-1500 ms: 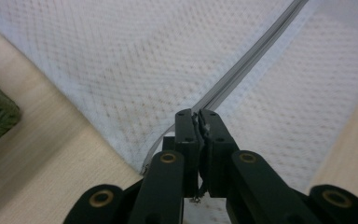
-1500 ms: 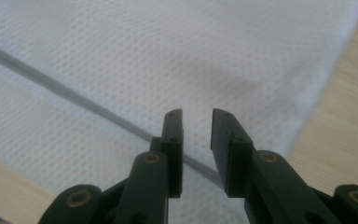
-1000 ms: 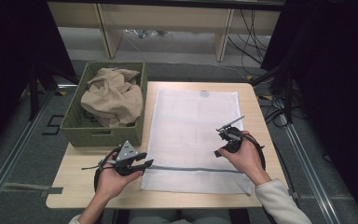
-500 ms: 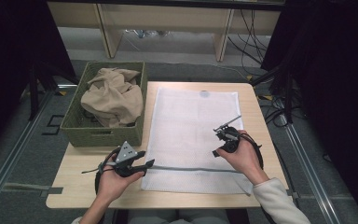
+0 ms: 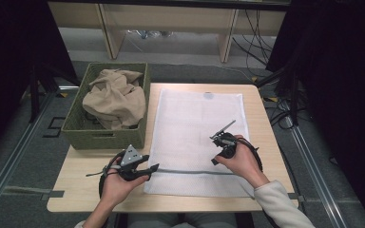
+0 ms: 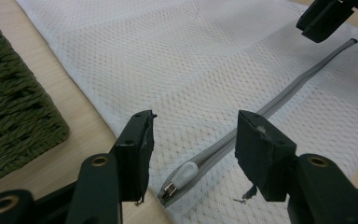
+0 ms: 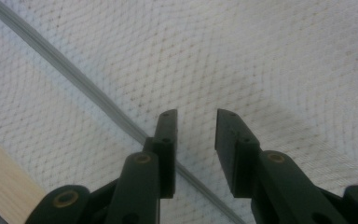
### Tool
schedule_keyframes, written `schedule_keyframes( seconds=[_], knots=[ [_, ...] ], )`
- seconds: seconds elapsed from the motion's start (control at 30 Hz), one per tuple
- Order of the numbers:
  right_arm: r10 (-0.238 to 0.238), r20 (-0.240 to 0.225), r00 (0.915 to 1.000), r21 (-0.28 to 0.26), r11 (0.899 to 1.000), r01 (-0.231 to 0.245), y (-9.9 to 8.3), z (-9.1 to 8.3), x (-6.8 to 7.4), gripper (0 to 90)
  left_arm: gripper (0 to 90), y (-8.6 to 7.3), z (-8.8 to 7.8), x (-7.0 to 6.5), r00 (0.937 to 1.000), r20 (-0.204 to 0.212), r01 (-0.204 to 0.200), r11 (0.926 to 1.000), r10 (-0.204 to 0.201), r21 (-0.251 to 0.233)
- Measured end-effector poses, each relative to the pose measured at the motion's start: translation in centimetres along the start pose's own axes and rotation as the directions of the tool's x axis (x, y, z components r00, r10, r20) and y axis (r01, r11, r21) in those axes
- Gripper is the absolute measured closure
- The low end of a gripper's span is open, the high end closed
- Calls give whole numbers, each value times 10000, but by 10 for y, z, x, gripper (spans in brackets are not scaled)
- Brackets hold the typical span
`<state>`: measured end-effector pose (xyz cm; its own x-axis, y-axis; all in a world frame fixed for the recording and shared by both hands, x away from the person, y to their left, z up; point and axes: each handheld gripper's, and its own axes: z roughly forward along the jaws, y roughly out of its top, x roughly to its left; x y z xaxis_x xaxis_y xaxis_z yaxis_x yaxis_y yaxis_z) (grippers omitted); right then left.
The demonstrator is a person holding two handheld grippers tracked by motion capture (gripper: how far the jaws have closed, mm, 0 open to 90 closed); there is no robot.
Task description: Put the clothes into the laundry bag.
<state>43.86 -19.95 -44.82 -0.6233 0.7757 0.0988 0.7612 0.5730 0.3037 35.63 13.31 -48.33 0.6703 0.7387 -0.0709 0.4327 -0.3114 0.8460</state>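
A white mesh bag (image 5: 195, 128) lies flat on the wooden table (image 5: 76, 190). A grey zipper (image 5: 190, 171) runs across its near end. My left gripper (image 5: 154, 167) is at the zipper's left end. It is open and its jaws have just been opening. In the left gripper view the white zipper pull (image 6: 182, 175) lies between the left gripper (image 6: 193, 135) jaws, untouched. My right gripper (image 5: 217, 154) hovers over the mesh just beyond the zipper. Its jaws have just been opening. The right gripper (image 7: 196, 121) holds nothing, and the zipper (image 7: 74, 79) passes under its left jaw.
A green woven basket (image 5: 76, 133) stands at the table's left with a crumpled beige cloth (image 5: 114, 97) in it. It is close to the left gripper, and its wall (image 6: 14, 116) shows at the left. Bare wood (image 7: 4, 186) borders the bag.
The right hand has edged slightly nearer and left, toward the zipper. The left hand has stayed at the zipper's end.
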Motion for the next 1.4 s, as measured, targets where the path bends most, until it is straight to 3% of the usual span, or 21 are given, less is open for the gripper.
schedule_keyframes(
  seconds=[0.07,0.2,0.23,0.27,0.4,0.43,0.47,0.53,0.67,0.93,1.1,1.4],
  knots=[
    [-53,18,10000,4,10000,53,2,3,4,702,469,-1,0,-2,9996,100,273,9996,-272,-74],
    [-228,-45,9997,270,9994,229,8,9,14,693,468,0,-2,-5,9999,101,97,9999,-97,-25],
    [-462,-71,9989,255,9986,464,10,12,15,690,468,0,-2,-5,9999,101,97,9999,-97,-25],
    [-410,-25,9992,247,9989,411,11,15,18,690,468,1,0,-5,9998,171,-100,9999,100,9],
    [-320,-68,9995,693,9971,324,15,22,26,677,468,-1,2,-7,9995,272,173,9998,-170,-121],
    [-598,-3,9982,714,9957,597,16,24,26,669,468,-1,2,-4,9996,241,-159,9998,156,139],
    [-861,-13,9963,755,9934,859,16,27,26,663,468,-1,3,-5,9996,273,-18,10000,16,59],
    [-807,-76,9967,874,9929,811,17,29,27,653,468,-2,4,-6,9993,292,238,9997,-236,-52],
    [-1139,-83,9935,918,9892,1141,16,32,30,629,467,-2,3,-5,9997,260,10,10000,-13,98],
    [-1664,-50,9860,1010,9809,1661,16,38,35,603,465,-3,3,-5,9991,406,135,9998,-141,159],
    [-1823,108,9832,1072,9778,1801,16,38,37,606,465,-3,3,-5,9992,365,127,9998,-134,171],
    [-1817,-83,9833,984,9784,1817,15,37,37,648,465,-3,4,-5,9993,342,109,9998,-115,181]
  ],
)
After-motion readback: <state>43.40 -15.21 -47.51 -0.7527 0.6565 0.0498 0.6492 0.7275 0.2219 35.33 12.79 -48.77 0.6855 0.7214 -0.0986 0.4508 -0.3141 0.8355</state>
